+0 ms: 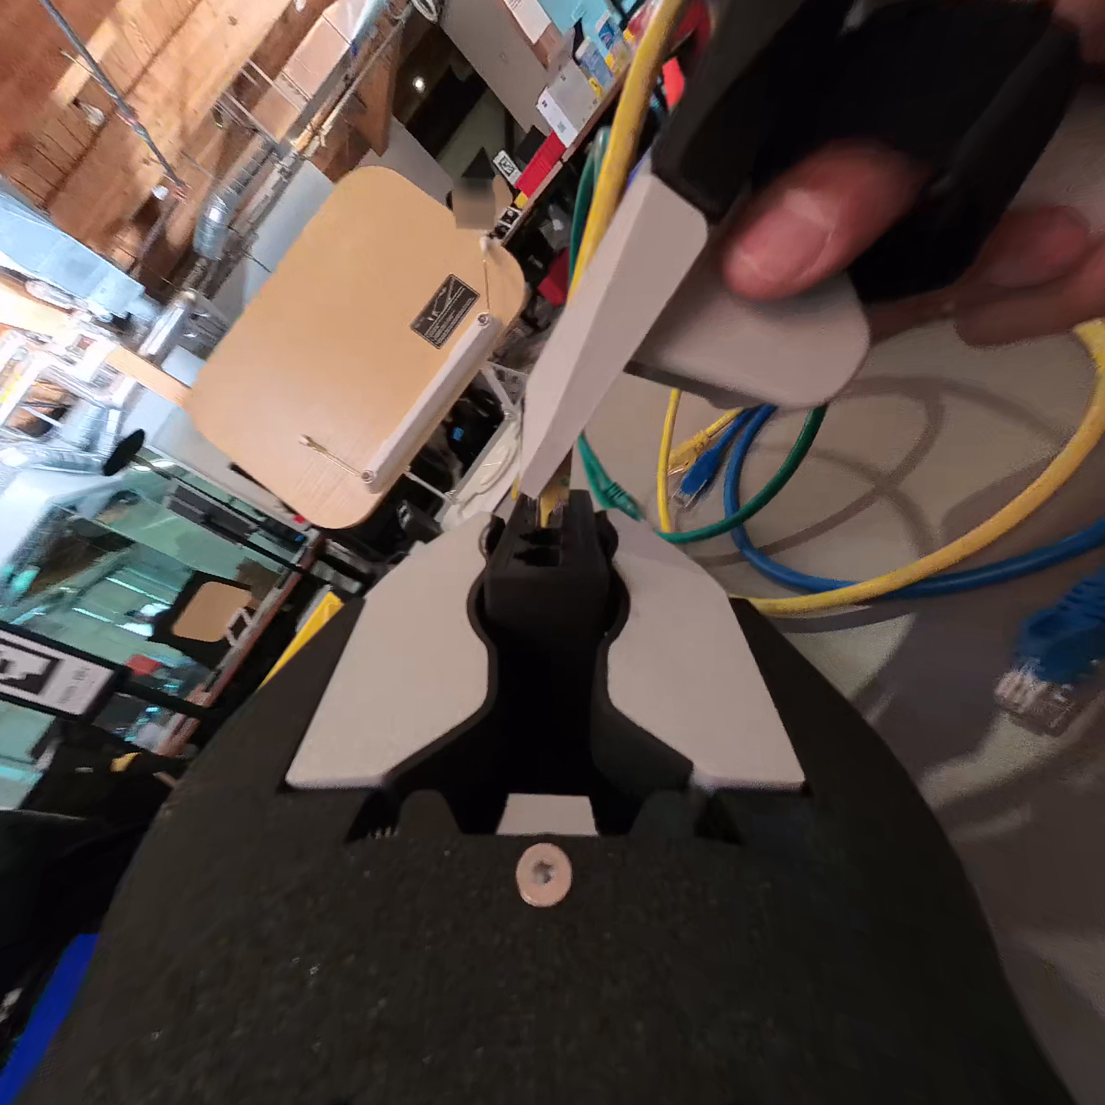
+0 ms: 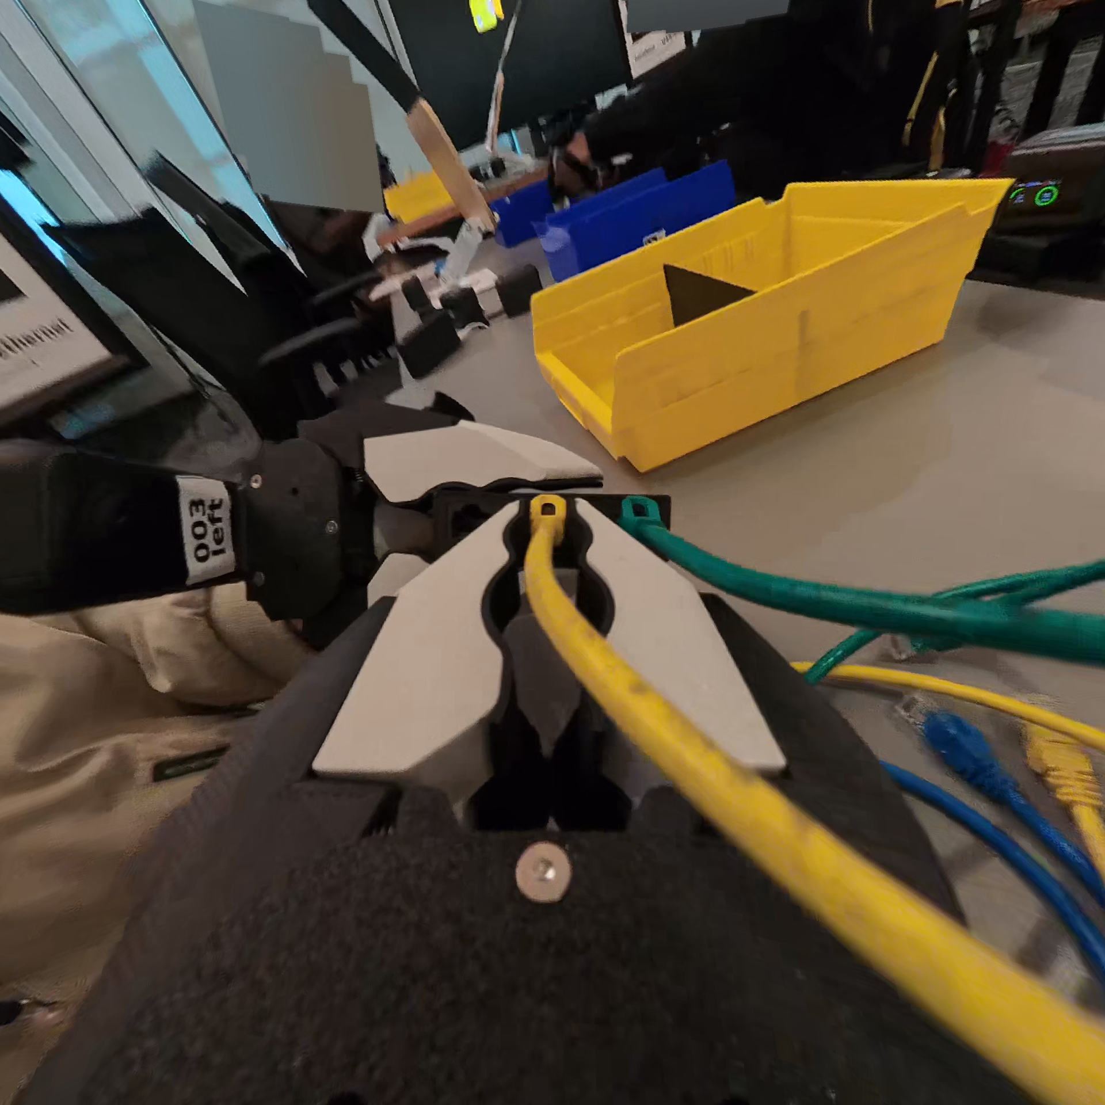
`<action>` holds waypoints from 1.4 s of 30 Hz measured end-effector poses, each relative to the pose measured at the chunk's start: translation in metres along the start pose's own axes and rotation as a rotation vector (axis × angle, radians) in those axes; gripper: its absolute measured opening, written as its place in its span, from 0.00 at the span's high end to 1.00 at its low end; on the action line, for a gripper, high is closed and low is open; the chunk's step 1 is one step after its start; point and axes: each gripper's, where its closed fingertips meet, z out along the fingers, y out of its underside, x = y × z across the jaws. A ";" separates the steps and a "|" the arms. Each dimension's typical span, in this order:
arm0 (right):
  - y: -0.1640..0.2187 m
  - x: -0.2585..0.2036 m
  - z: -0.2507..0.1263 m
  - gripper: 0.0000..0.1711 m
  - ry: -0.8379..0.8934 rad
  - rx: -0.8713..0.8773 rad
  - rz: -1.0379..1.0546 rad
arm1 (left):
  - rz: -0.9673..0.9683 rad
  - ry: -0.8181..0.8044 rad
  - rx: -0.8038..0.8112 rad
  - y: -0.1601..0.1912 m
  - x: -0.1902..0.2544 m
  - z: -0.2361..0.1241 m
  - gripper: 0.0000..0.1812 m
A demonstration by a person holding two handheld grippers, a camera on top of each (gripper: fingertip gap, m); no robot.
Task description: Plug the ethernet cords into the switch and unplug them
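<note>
Left wrist view: tilted, close along its gripper [image 1: 547, 526]. Right wrist view: low over bench [image 2: 897, 478]. Shared: switch [image 2: 556, 505], cords.

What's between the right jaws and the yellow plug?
Nothing visible. The right gripper already straddles the yellow plug seated in the switch. The green plug sits beside it, outside the jaws.

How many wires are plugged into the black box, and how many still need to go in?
Done: the green cord sits in the switch. In hand: the right gripper pinches the yellow cord at a port, while the left gripper clamps the switch. Left: loose blue plugs and another yellow plug lie on the table.
</note>
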 end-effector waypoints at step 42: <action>0.012 -0.002 -0.008 0.65 -0.204 0.058 -0.061 | -0.961 0.436 0.507 -0.042 -0.028 -0.022 0.83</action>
